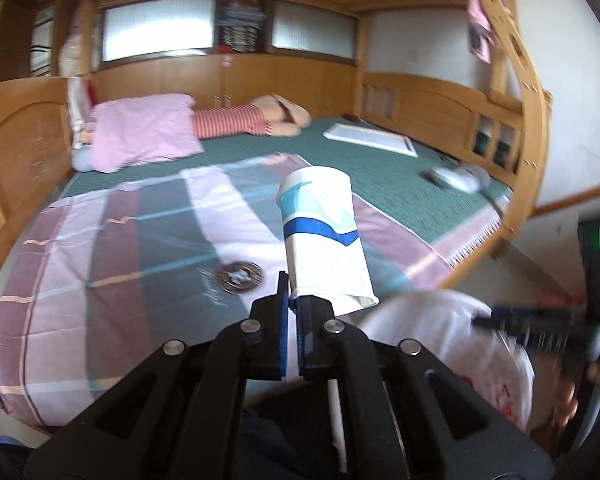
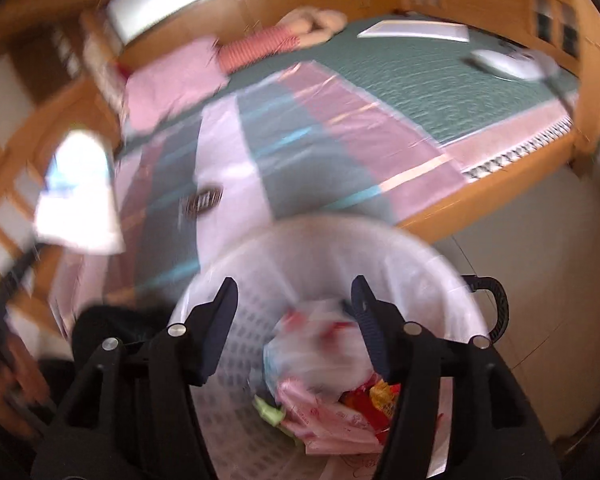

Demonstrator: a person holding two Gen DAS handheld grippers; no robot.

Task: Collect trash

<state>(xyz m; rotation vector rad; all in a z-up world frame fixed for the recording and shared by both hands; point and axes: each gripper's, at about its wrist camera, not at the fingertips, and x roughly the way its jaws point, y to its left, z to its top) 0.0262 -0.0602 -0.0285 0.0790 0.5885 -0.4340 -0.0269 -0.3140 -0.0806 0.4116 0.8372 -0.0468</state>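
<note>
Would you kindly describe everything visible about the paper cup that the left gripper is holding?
The paper cup is white with a dark blue band and pale turquoise shapes around its middle. It looks like thin paper, squashed somewhat flat. It tilts away from the camera above the striped bedspread. The left gripper is shut on its near edge; nothing else touches it. In the right wrist view it shows only as a blurred white shape.

A wooden bed (image 1: 428,92) carries a green mat (image 1: 380,176), with a striped quilt (image 1: 112,248) spread over its near part. At its far end lie a pink pillow (image 1: 144,132) and a red-striped bolster (image 1: 228,122); a white board (image 1: 370,138) lies farther right.
</note>
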